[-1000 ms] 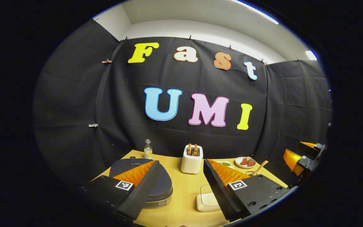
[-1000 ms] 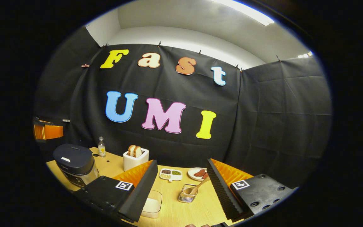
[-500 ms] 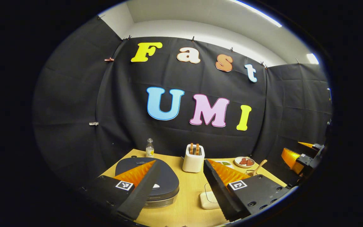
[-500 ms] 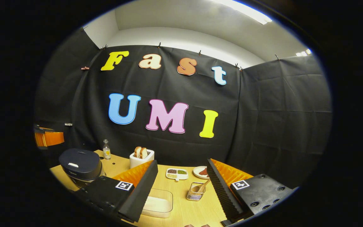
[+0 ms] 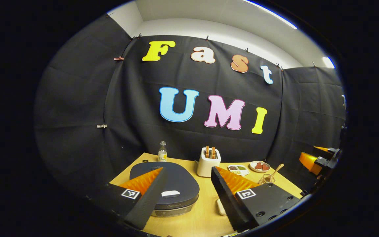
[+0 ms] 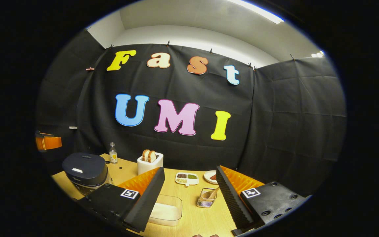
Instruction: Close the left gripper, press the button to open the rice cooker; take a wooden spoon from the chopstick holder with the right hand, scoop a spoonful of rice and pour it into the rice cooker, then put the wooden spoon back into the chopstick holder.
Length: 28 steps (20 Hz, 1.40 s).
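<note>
A dark rice cooker [image 5: 173, 189] with its lid down and a pale button [image 5: 170, 193] on top sits at the table's near left; it stands further off at the left [image 6: 86, 169] in the right gripper view. My left gripper [image 5: 188, 184] hovers open above and in front of it, holding nothing. A wire chopstick holder [image 6: 206, 201] carries a wooden spoon [image 6: 212, 193]; the spoon [image 5: 274, 171] leans out of the holder at the right. A clear box of rice [image 6: 165, 214] lies near the front. My right gripper [image 6: 189, 186] is open over the table, above box and holder.
A white toaster [image 5: 208, 162] with bread stands mid-table, a small bottle [image 5: 162, 152] behind the cooker. A divided dish [image 6: 187, 178] and a plate [image 5: 260, 166] with red pieces lie at the back. The other gripper [image 5: 317, 159] shows at the far right edge.
Both grippers have drawn back and tilted, so the table sits lower and further off. The cooker's lid and button have come into fuller view between the left gripper's fingers. Both stay open.
</note>
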Each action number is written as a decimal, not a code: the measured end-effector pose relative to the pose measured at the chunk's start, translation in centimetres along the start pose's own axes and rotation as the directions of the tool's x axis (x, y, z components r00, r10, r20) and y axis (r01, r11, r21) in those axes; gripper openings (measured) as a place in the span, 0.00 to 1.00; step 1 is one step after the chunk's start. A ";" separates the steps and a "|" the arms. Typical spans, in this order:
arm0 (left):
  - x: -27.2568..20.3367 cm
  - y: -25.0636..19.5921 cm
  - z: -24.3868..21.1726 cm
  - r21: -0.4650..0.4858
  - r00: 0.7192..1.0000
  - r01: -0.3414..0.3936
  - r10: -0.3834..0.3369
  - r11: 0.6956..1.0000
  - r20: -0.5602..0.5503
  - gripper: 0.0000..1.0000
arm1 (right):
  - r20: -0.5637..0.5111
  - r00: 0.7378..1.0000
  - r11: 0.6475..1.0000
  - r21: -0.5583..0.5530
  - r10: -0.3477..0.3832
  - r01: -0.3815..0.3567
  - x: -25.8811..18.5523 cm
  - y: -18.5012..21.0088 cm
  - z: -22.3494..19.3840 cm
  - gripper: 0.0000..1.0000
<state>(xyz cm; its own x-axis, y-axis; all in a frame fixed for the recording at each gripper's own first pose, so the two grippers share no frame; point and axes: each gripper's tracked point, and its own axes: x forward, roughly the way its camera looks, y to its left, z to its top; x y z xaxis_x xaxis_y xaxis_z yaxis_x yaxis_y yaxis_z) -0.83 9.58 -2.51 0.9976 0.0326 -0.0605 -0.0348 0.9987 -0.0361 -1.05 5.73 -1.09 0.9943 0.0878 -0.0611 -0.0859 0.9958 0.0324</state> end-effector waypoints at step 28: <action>8.9 5.3 -13.9 0.077 0.857 -0.210 0.222 0.975 -0.466 0.06 | -0.139 0.989 0.998 0.023 0.055 -0.052 6.4 -5.5 -8.7 0.98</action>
<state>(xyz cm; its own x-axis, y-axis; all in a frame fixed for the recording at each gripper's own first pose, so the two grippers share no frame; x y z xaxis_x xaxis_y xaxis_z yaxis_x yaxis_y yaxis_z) 7.01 14.66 -17.14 0.8195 0.2314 -0.5242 -0.2389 0.9695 0.0545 5.20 1.06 -10.34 0.9696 0.1449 -0.1970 -0.1360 0.9890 0.0583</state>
